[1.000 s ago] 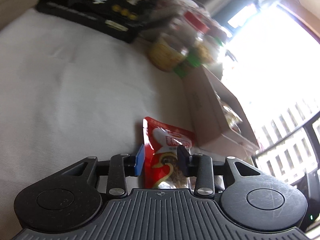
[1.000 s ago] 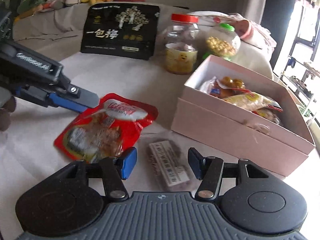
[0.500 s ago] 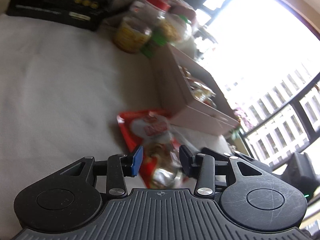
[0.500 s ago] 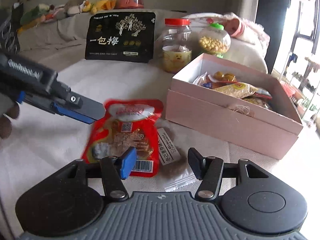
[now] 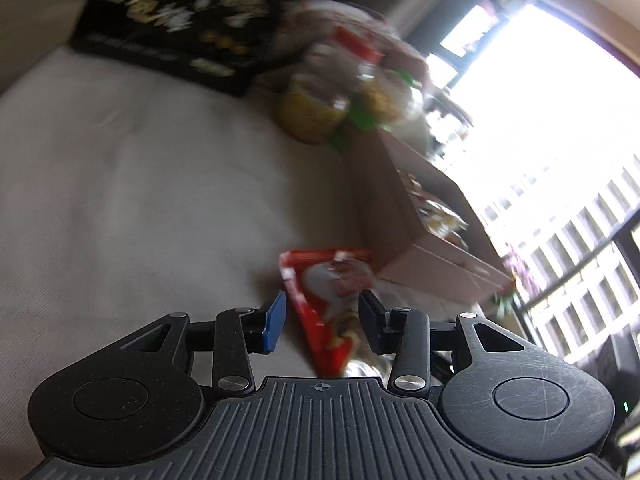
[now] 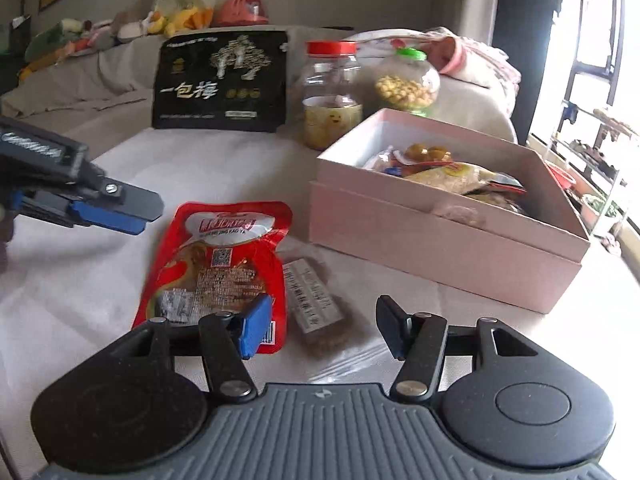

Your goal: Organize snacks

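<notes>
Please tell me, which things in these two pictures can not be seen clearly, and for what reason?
- Left wrist view: black bag and the jars are blurred by motion; window glare washes out the right.
- Right wrist view: the clear packet has print too small; snacks deep in the pink box sit behind its wall.

Right gripper point(image 6: 322, 326), jaws apart: clear packet point(image 6: 316, 304) lies between them, red pouch point(image 6: 220, 264) under the left jaw. Pink box point(image 6: 436, 240) walls off ahead-right. Ahead-left, left gripper point(image 6: 132, 212) hangs over bare cloth point(image 6: 100, 300). Beyond the tips, an open cloth lane runs to the black bag point(image 6: 220, 84) and two jars point(image 6: 332, 96).
</notes>
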Demonstrator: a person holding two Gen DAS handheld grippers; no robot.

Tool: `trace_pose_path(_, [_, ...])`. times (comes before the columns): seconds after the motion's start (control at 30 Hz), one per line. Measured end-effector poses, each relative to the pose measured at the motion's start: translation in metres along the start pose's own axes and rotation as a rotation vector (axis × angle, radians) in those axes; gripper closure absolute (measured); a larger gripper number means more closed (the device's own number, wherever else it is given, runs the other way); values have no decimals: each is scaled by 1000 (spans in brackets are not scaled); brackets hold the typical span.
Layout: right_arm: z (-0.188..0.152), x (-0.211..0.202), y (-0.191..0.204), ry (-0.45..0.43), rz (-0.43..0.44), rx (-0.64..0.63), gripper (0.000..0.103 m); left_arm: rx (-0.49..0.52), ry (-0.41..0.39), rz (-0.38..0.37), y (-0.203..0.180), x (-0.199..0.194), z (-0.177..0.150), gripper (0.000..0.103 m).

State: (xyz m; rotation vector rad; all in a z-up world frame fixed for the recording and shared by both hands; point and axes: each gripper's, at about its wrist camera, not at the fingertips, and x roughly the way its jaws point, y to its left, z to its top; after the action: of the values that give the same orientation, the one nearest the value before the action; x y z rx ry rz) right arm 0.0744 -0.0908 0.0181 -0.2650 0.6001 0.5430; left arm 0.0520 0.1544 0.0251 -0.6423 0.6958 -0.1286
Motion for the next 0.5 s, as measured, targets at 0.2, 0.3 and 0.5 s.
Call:
trace_pose_path(0.2, [5,7,19,7,31,-28,46,-55,9,-44,21,6,-2,58])
trace_pose_path(0.3, [9,10,31,5,56,-57,46,-53,8,-63,25,6,-2,60])
trace_pose_path(0.5, [11,14,40,3,81,-81,46,-34,-9,-76,24,12,-3,59])
